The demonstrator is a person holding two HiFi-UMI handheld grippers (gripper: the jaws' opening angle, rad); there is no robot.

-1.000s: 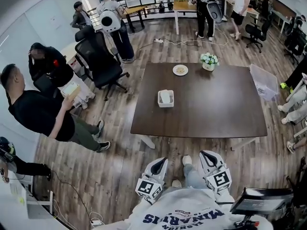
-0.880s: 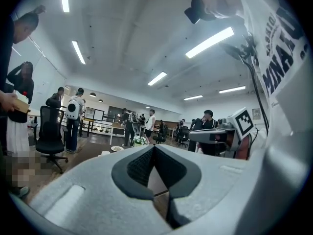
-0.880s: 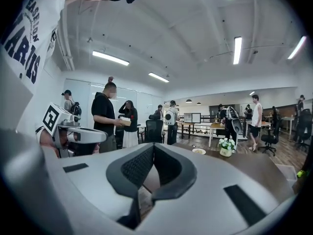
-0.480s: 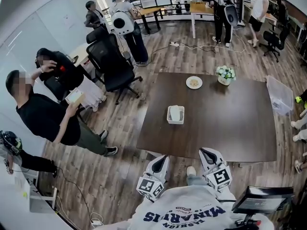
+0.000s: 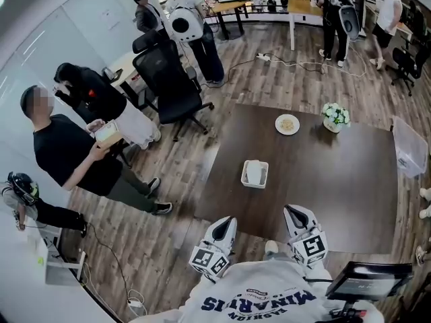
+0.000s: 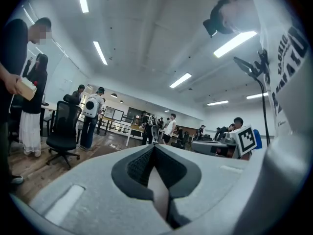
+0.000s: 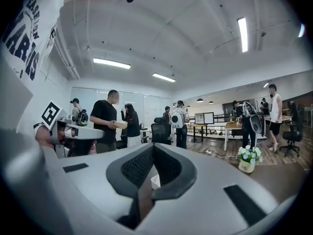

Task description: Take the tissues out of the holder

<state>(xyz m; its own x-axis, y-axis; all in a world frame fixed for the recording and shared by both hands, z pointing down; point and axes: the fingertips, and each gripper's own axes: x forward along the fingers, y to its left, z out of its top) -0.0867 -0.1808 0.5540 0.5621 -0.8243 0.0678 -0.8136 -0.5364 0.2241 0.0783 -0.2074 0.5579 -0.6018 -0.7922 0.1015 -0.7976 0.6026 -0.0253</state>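
Note:
A white tissue holder (image 5: 254, 173) with pale tissues in it stands on the dark brown table (image 5: 337, 180), left of the middle. Both grippers are held close to my chest, at the table's near edge and well short of the holder. The left gripper (image 5: 227, 221) is shut with nothing in it, jaws together in the left gripper view (image 6: 155, 149). The right gripper (image 5: 291, 211) is shut and empty too (image 7: 154, 149). A sliver of the holder (image 7: 154, 181) shows beyond its jaws in the right gripper view.
A plate (image 5: 287, 124) and a small pot of flowers (image 5: 335, 116) sit at the table's far side. A clear bin (image 5: 409, 155) stands by the right edge. A black office chair (image 5: 172, 86) and several people, one in black (image 5: 67, 153), are on the left.
The table and holder have drawn nearer and lower in the head view. Both grippers, before over the floor, now reach the table's near edge. Both stay shut.

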